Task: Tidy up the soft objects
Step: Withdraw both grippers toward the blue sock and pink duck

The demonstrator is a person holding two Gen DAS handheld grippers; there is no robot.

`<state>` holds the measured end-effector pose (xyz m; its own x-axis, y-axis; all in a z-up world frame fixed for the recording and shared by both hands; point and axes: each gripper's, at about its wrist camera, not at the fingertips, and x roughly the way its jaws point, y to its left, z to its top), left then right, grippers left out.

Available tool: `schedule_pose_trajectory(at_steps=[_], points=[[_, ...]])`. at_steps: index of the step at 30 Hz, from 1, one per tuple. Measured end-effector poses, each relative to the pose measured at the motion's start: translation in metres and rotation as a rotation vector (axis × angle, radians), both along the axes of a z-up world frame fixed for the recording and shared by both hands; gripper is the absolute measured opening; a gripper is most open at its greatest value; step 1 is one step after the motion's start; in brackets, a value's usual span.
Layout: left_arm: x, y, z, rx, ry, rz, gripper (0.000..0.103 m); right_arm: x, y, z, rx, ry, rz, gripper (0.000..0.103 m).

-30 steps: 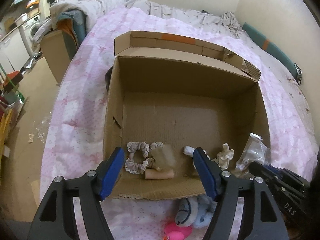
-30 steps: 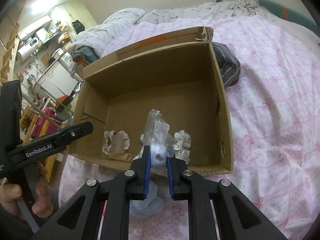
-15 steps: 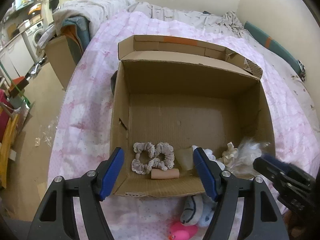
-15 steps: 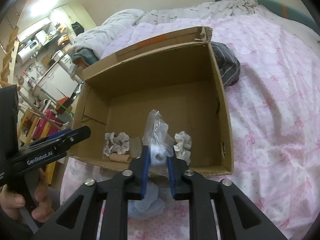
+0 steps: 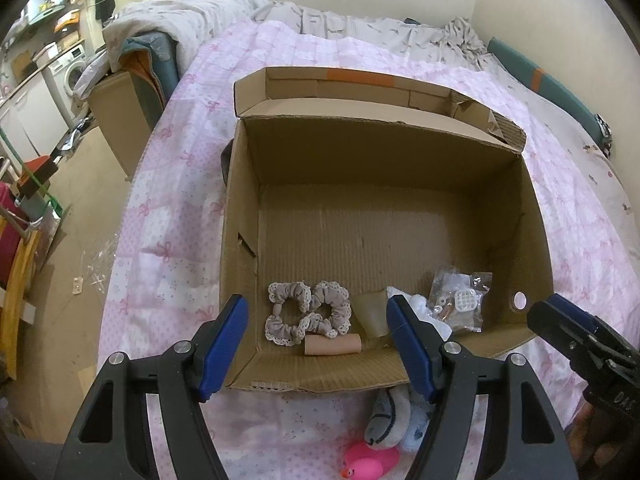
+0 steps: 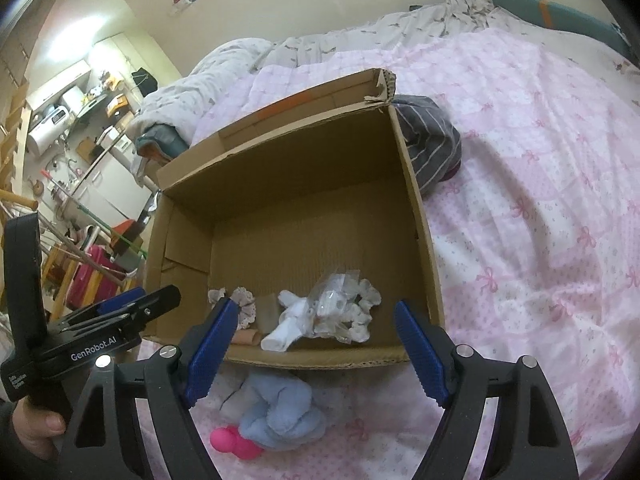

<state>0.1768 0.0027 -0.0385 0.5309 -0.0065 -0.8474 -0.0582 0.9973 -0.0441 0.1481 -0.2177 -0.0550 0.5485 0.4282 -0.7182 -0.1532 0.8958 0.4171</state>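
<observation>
An open cardboard box (image 5: 536, 216) (image 6: 416, 200) stands on the pink bedspread. Along its near wall lie two lace-edged scrunchies (image 5: 308, 312), a tan roll (image 5: 332, 345), a white sock (image 6: 288, 326) and a clear plastic bag (image 5: 460, 300) (image 6: 336, 304) resting on the box floor. My right gripper (image 6: 316, 346) hovers over the box's near edge; its jaws are opening, wide apart, with nothing pressed between them. My left gripper (image 5: 318, 344) is open above the near edge, holding nothing. A blue plush toy (image 6: 280, 412) and a pink rubber duck (image 5: 370, 460) lie on the bed in front of the box.
A grey striped garment (image 6: 432, 148) lies beside the box's far right corner. A rumpled duvet (image 5: 192, 28) is piled at the head of the bed. The bed's left edge drops to a floor with furniture and clutter (image 5: 32, 200). A hand (image 6: 36, 432) grips the left tool.
My right gripper opened from shut on the clear plastic bag; the bag dropped onto the box floor beside the white sock. The left gripper stayed open and in place.
</observation>
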Motion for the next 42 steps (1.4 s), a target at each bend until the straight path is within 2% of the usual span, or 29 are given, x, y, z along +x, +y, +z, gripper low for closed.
schedule_pose_trajectory(at_steps=[11,18,25,37,42], points=[[-0.019,0.004,0.007,0.007,-0.016,0.000,0.069,-0.010,-0.009,0.007,-0.011,-0.018,-0.030,0.086],[-0.045,0.013,0.010,0.000,-0.015,0.032,0.069,-0.027,-0.011,0.019,-0.031,-0.043,-0.032,0.086],[-0.068,0.029,0.013,0.003,-0.028,0.080,0.069,-0.048,-0.019,0.023,-0.010,-0.045,-0.049,0.086],[-0.089,0.040,0.005,-0.018,0.029,0.135,0.069,-0.064,-0.017,0.017,0.016,0.001,-0.064,0.086],[-0.088,0.048,0.003,-0.069,0.041,0.179,0.069,-0.060,-0.008,0.008,-0.009,0.041,-0.034,0.086]])
